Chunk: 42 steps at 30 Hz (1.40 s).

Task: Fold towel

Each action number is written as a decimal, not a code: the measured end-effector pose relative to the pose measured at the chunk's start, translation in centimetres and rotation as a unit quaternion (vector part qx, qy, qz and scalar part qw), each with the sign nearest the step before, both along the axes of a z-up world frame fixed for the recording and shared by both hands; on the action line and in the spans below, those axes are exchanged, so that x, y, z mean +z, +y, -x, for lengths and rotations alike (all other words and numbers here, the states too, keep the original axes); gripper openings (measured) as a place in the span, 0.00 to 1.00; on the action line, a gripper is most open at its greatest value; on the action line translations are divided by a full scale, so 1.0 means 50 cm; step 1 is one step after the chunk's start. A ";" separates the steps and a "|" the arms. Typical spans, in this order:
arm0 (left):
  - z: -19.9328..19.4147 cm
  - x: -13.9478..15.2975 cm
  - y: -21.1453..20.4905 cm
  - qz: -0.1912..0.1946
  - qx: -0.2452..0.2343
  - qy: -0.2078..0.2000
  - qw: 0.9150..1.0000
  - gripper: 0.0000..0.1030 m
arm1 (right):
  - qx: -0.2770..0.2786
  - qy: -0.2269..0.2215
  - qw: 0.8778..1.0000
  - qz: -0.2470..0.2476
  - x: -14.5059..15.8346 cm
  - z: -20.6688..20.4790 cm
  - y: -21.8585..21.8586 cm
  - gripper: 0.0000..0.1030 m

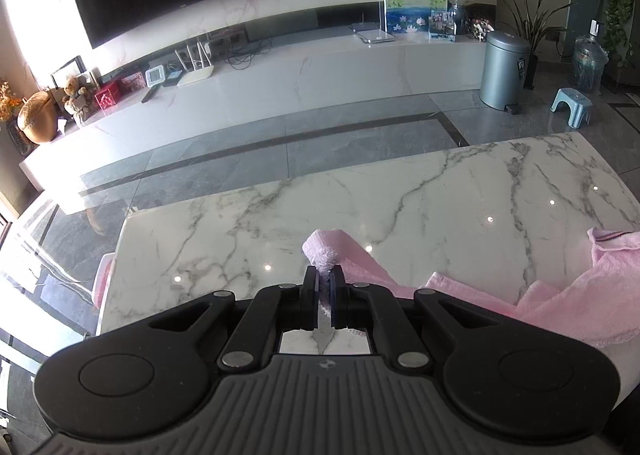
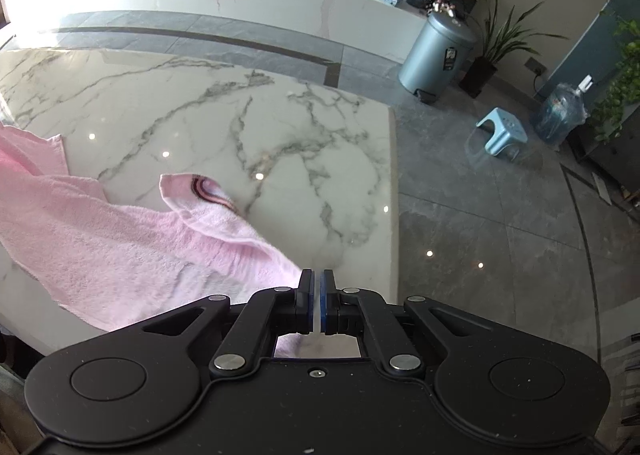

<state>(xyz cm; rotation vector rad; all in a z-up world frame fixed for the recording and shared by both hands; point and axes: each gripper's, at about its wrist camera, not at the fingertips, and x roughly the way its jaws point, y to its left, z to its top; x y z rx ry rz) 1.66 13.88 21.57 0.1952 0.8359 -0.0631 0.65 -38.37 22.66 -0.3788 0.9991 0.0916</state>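
A pink towel (image 1: 560, 299) lies rumpled on the white marble table (image 1: 420, 195). My left gripper (image 1: 325, 273) is shut on one corner of it, and the corner sticks up past the fingertips. The towel runs off to the right in that view. In the right wrist view the towel (image 2: 132, 255) spreads to the left, with a striped corner (image 2: 204, 191) curled up. My right gripper (image 2: 318, 275) is shut on the towel's near edge, above the table's right part (image 2: 280, 127).
The table's far edge and right edge (image 2: 394, 183) drop to a grey tiled floor. Beyond stand a long white TV bench (image 1: 280, 75), a grey bin (image 1: 506, 69), a small blue stool (image 2: 500, 131), a water bottle (image 2: 562, 113) and potted plants.
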 end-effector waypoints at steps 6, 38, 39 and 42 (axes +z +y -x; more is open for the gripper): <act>-0.004 0.035 -0.011 0.000 -0.010 -0.012 1.000 0.04 | 0.014 -0.009 1.000 -0.002 0.045 -0.011 0.006 0.00; -0.054 -0.025 -0.028 -0.023 -0.022 0.024 0.999 0.04 | 0.404 0.231 0.884 0.047 -0.358 0.130 0.277 0.51; -0.056 -0.028 -0.026 -0.023 -0.021 0.026 0.999 0.04 | 0.410 0.237 0.880 0.044 -0.362 0.130 0.278 0.51; -0.061 -0.034 -0.022 -0.022 -0.019 0.029 0.999 0.04 | 0.426 0.244 0.870 0.046 -0.372 0.133 0.280 0.51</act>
